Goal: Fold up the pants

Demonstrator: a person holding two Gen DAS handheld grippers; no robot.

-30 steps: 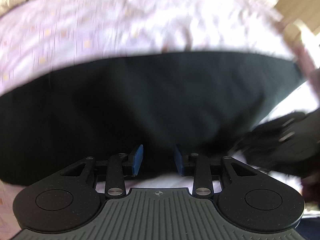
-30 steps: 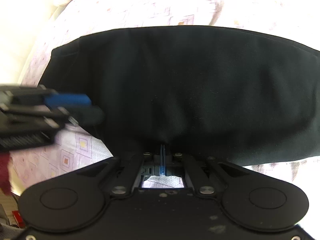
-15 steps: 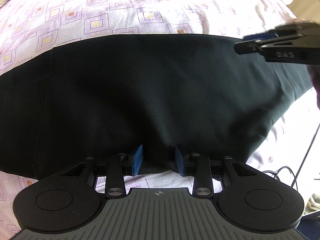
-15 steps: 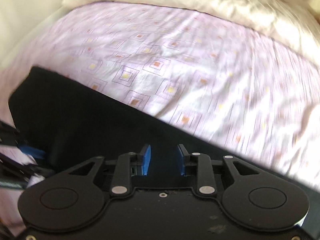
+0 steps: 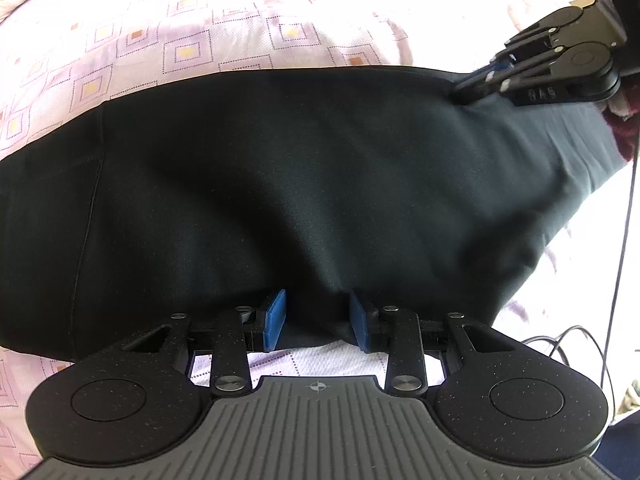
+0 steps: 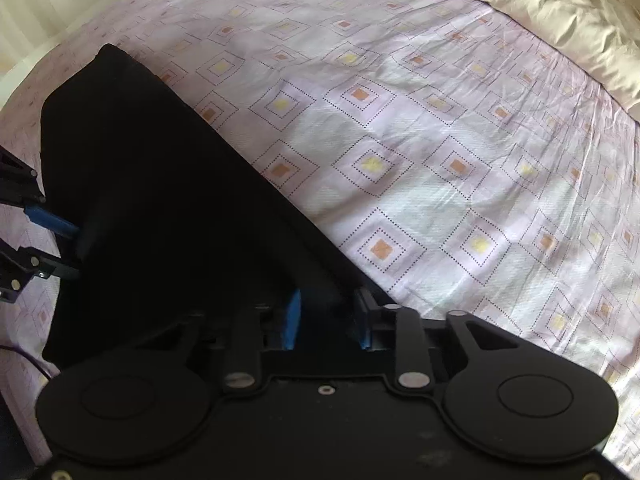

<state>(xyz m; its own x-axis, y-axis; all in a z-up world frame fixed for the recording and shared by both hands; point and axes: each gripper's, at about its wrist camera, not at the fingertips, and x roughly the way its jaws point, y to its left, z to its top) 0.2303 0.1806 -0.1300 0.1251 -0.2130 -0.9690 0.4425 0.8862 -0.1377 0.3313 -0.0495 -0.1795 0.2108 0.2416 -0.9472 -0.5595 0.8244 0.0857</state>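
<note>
The black pants [image 5: 304, 184] lie folded flat on the bed sheet; they also show in the right wrist view [image 6: 160, 208]. My left gripper [image 5: 316, 320] is open, its blue pads either side of the near edge of the cloth. My right gripper [image 6: 328, 320] is open with the far edge of the pants between its blue pads; it shows at the upper right of the left wrist view [image 5: 492, 76]. The left gripper shows at the left edge of the right wrist view [image 6: 52, 240].
The pink patterned bed sheet [image 6: 420, 168] spreads around the pants. A cream pillow [image 6: 540, 12] lies at the far right. Black cables [image 5: 624, 208] hang by the bed's right edge.
My right gripper let go of the near edge, opened, and moved to the far edge of the pants. My left gripper stayed open at the near edge.
</note>
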